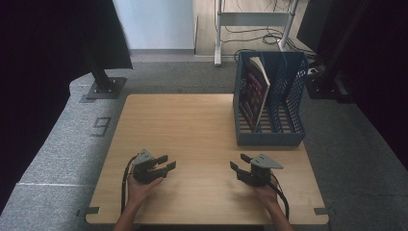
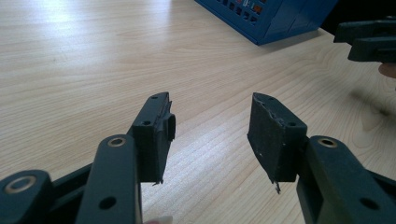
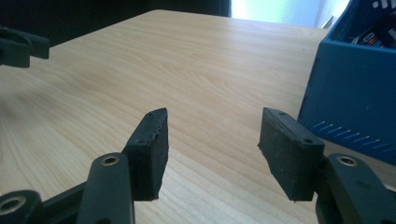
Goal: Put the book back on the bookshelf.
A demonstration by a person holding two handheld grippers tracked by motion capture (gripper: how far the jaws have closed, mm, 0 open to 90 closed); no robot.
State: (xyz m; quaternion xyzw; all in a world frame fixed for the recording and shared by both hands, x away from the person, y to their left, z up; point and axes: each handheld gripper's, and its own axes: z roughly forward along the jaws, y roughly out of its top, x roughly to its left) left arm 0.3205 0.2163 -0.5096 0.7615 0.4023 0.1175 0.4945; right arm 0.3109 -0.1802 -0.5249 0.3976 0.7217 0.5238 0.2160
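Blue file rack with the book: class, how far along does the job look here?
Done: one book stands in the leftmost slot of the blue file rack. In hand: nothing; left gripper and right gripper rest open and empty over the table. Left: no loose items visible.

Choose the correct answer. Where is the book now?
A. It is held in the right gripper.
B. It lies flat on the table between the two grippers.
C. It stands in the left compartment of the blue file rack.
C: in the high view the book leans upright in the left compartment of the blue file rack, far from both grippers.
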